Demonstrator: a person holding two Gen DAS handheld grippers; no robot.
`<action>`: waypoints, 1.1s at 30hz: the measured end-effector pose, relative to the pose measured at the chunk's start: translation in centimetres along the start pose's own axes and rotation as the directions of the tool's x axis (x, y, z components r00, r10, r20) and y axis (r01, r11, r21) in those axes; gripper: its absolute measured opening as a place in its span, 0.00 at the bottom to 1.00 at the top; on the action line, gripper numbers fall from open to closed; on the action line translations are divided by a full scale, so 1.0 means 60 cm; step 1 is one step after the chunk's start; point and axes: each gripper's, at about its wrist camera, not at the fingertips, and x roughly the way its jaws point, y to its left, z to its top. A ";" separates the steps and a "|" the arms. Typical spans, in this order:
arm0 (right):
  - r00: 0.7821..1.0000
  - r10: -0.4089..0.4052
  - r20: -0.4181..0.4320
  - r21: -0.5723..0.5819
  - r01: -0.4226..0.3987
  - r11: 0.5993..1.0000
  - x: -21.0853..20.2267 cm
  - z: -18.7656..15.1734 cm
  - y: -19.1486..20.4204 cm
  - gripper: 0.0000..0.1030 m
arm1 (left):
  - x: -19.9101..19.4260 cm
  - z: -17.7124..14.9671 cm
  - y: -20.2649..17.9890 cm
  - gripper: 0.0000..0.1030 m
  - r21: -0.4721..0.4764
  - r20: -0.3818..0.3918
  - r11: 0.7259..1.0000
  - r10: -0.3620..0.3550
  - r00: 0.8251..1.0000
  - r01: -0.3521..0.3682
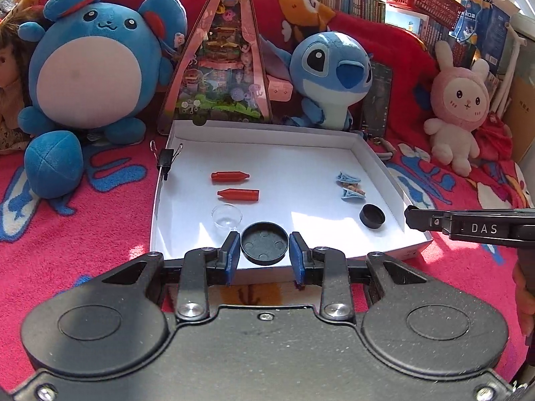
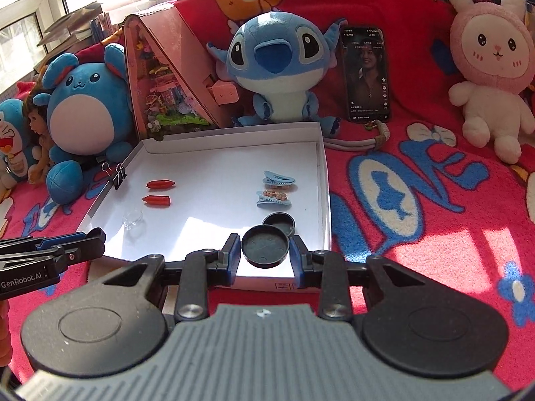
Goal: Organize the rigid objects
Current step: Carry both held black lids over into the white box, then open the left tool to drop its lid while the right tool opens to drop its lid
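A white shallow box (image 1: 374, 163) (image 2: 322, 180) lies on the red blanket. In it are two red capsules (image 1: 230, 176) (image 2: 160, 184), a clear small dish (image 1: 227, 217) (image 2: 133, 220), two blue hair clips (image 1: 349, 185) (image 2: 278, 178) and a small black cap (image 1: 371, 216) (image 2: 279, 222). A larger black round lid (image 1: 264, 247) (image 2: 265, 246) shows between the pads in both wrist views. It sits between my left gripper's (image 1: 264, 254) pads with small gaps, and between my right gripper's (image 2: 265, 254) pads the same way. Whether either grips it I cannot tell.
Blue round plush (image 1: 90, 63), Stitch plush (image 1: 329, 73) (image 2: 277, 63), pink triangular toy house (image 1: 220, 60), a phone (image 2: 367, 73) and pink bunny plush (image 1: 458, 107) (image 2: 488, 77) stand behind the box. A binder clip (image 1: 166, 162) (image 2: 118, 175) sits on its left wall.
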 end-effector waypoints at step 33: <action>0.987 -0.104 -0.121 -0.040 0.100 0.994 0.115 0.039 0.014 0.37 | 0.138 0.046 -0.009 0.29 -0.007 -0.111 0.997 0.071 0.991 -0.073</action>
